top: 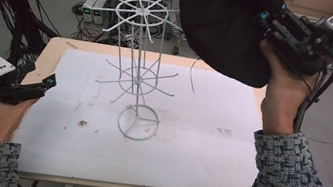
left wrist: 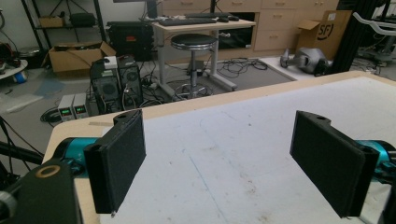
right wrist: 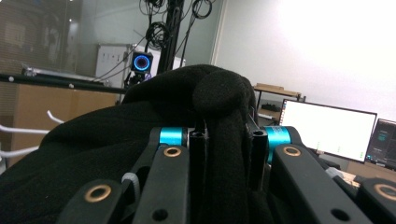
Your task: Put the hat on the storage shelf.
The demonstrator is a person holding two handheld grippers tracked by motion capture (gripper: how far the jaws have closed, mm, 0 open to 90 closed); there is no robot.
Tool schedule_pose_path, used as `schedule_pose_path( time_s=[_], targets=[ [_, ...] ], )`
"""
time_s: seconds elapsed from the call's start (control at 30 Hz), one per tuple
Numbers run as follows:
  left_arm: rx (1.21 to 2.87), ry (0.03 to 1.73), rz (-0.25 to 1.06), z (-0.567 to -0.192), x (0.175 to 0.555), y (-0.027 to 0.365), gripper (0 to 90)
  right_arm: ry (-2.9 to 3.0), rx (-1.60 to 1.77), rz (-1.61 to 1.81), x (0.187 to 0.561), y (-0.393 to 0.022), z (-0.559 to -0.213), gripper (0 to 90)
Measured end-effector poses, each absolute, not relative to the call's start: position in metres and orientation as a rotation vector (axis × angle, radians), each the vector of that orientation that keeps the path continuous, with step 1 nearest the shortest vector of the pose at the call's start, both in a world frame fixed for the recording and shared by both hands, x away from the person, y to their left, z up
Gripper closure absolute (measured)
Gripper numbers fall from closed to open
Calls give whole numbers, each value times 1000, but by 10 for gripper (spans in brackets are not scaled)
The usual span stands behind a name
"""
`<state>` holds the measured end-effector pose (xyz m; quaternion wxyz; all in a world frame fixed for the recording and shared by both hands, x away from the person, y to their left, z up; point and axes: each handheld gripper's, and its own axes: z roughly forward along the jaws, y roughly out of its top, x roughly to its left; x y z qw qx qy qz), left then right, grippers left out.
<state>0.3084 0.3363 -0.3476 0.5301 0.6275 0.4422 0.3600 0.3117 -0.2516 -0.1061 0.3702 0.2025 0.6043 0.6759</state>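
I note a wooden table (top: 55, 50) covered by a white mat (top: 199, 129), set in a workshop with cables, power supplies (left wrist: 72, 111) and a round stool (left wrist: 193, 43) on the floor beyond the far edge.

At the left edge of the table I see the left hand (top: 4, 116) holding the left gripper (top: 47, 83) low, just over the near-left part of the mat. In the left gripper view its two black pads (left wrist: 119, 163) stand wide apart with bare mat between them; nothing is held.

At the centre of the mat stands a white wire rack (top: 140, 69): a round ring base, an upright stem, and two tiers of radiating arms, the upper tier ending in upturned hooks. I see nothing hanging on any arm. A few small brown marks lie on the mat near the base, to its left.

At the upper right, the right hand (top: 282, 99) raises the right gripper (top: 270, 31) well above the table, to the right of the rack's top tier. Its jaws are clamped narrow on a fold of a black knitted fabric item (top: 226, 24), which bulges out leftward from the jaws, apart from the rack. In the right gripper view the black fabric passes between the two jaws and mounds up beyond them. A thin strand hangs below the fabric. I cannot tell what kind of garment it is.
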Motion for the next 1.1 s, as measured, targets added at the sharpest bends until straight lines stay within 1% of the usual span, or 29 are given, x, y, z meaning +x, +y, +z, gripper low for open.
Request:
schedule_pose_path(
  time_s=[0.5, 1.1],
  targets=[
    [1501, 1054, 859, -348, 309, 335, 184, 1541, 517, 1707, 309, -238, -127, 727],
    [1501, 1055, 858, -348, 309, 335, 184, 1531, 572, 1750, 315, -230, -167, 667]
  ],
)
